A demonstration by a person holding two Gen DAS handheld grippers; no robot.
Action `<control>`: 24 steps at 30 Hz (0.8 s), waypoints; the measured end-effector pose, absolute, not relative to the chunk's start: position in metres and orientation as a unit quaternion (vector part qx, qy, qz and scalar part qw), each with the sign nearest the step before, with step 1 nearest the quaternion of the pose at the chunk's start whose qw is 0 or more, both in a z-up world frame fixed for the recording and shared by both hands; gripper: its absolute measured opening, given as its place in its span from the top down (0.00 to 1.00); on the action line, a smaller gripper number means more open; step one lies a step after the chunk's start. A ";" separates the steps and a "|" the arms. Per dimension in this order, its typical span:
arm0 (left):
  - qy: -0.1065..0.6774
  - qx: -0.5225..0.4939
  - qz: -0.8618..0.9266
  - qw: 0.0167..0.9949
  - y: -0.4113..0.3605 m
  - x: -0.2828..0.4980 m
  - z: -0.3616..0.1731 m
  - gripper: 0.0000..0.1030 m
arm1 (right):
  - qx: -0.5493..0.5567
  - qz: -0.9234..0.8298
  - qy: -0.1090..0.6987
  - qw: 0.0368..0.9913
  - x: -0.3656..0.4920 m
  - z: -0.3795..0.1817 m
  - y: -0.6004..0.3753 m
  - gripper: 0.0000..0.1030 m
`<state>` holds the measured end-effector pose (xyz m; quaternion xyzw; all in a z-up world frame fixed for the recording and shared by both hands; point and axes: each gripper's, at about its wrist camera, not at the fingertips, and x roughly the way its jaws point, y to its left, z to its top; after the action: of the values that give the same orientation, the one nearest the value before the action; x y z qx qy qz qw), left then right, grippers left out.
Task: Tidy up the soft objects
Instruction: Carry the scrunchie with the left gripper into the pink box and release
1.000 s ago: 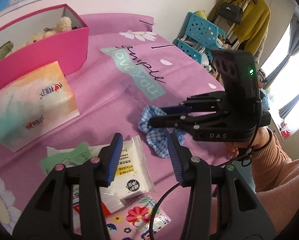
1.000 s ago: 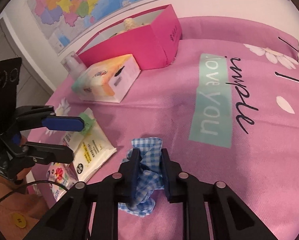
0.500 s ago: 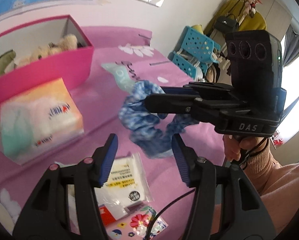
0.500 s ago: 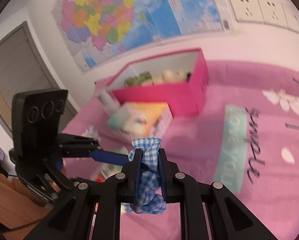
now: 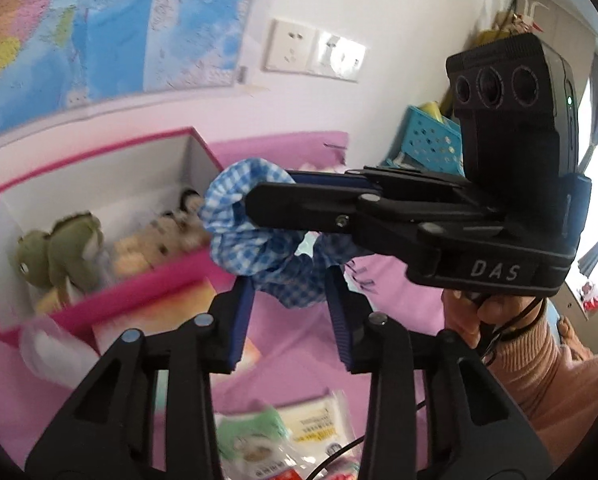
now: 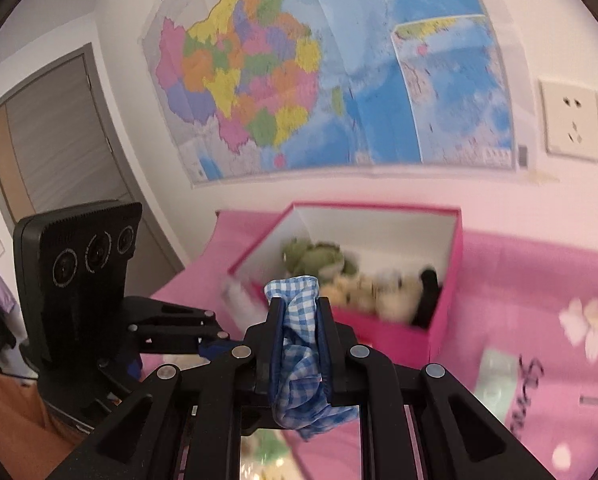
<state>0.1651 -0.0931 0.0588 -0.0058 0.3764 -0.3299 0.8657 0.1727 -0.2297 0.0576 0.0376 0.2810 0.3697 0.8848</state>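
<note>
My right gripper (image 6: 299, 312) is shut on a blue-and-white checked scrunchie (image 6: 299, 344), which hangs down between its fingers. In the left wrist view the scrunchie (image 5: 255, 236) is held in the air by the right gripper (image 5: 251, 200), just in front of and above my left gripper (image 5: 289, 292), which is open and empty. Beyond stands an open pink box (image 5: 99, 304) (image 6: 447, 272) holding a green plush toy (image 5: 59, 248) (image 6: 311, 256) and a tan plush toy (image 5: 159, 240) (image 6: 379, 288).
A tissue pack (image 5: 171, 312) lies in front of the box on the pink bedspread (image 6: 539, 280). Wipe packets (image 5: 283, 436) lie near my left gripper. A map (image 6: 319, 80) and wall sockets (image 5: 315, 52) are on the wall behind. A blue crate (image 5: 427, 140) stands at the right.
My right gripper has lifted the scrunchie off the bedspread and carried it up and toward the pink box. Both views have tilted upward. My left gripper has stayed open.
</note>
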 end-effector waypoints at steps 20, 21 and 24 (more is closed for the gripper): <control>0.432 -0.018 -0.218 0.875 -0.079 0.286 0.045 0.67 | 0.097 0.307 0.325 0.889 0.319 0.039 -0.222 0.86; 0.435 -0.019 -0.210 0.876 -0.078 0.288 0.044 0.67 | 0.100 0.302 0.327 0.890 0.324 0.037 -0.222 0.84; 0.438 -0.022 -0.203 0.875 -0.074 0.287 0.042 0.65 | 0.107 0.278 0.335 0.894 0.335 0.030 -0.223 0.80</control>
<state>0.2868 -0.0736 0.0417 -0.0217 0.4381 -0.2029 0.8755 0.3346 -0.2231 0.0299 0.1074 0.3353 0.2780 0.8937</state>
